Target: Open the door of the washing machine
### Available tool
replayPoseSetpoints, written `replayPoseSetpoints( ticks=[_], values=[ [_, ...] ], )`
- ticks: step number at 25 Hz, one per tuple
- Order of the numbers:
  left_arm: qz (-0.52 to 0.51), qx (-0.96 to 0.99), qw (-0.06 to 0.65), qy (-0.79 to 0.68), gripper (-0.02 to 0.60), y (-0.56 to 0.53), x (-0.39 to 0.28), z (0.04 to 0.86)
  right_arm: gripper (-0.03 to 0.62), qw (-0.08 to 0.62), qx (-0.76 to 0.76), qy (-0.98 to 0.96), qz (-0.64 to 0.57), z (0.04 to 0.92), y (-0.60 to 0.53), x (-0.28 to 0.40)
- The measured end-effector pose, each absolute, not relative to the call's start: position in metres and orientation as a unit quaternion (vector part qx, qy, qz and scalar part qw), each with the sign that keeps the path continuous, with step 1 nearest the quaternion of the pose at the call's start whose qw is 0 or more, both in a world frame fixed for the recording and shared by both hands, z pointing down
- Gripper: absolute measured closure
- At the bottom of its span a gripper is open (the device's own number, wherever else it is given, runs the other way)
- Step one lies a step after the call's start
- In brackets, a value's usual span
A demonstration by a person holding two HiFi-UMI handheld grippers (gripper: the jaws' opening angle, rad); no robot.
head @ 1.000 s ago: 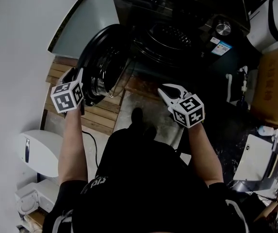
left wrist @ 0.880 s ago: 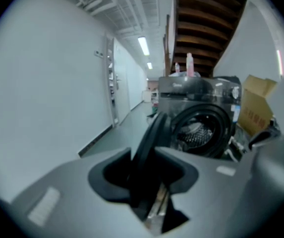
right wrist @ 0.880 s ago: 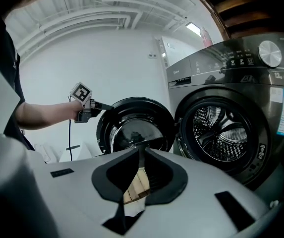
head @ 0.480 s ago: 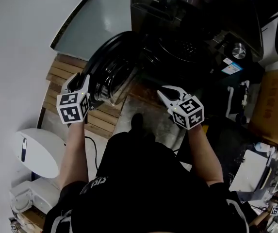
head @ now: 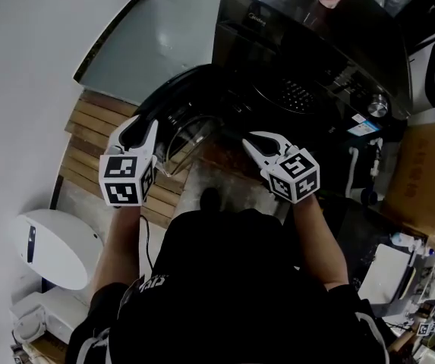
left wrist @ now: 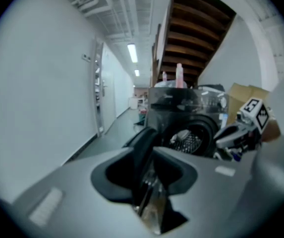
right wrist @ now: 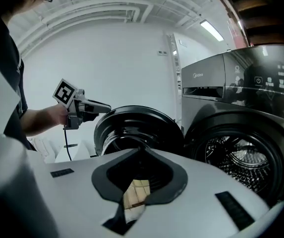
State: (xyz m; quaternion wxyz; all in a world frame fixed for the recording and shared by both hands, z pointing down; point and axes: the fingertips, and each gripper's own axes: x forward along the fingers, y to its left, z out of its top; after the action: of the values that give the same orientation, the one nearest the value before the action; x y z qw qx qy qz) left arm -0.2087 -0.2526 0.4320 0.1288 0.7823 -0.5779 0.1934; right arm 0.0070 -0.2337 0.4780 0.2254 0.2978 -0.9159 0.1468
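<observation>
We see the door (head: 175, 108) wide open, left of the washing machine (head: 301, 44). Our left hand-held gripper (head: 139, 127) straddles its rim to steer, jaws just closing, unclamped; right hand-held gripper (head: 249, 139) clenched, empty, clear.

I see dim, fisheye-warped views; ceiling strip lights (left wrist: 132, 52) glare, and the dark washing machine (head: 308, 59) swallows detail.
</observation>
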Motion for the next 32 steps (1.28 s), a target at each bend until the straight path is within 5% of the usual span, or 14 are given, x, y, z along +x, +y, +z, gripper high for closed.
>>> replayPoseSetpoints(
  ticks=[21, 32],
  values=[
    [0.125, 0.87, 0.162, -0.448, 0.505, -0.317, -0.018, 0.417, 0.571, 0.203, 0.405, -0.882, 0.133, 0.445, -0.236, 0.131],
    [0.113, 0.907, 0.14, -0.382, 0.526, -0.338, 0.073, 0.391, 0.599, 0.107, 0.531, -0.832, 0.123, 0.399, -0.248, 0.214]
  ],
)
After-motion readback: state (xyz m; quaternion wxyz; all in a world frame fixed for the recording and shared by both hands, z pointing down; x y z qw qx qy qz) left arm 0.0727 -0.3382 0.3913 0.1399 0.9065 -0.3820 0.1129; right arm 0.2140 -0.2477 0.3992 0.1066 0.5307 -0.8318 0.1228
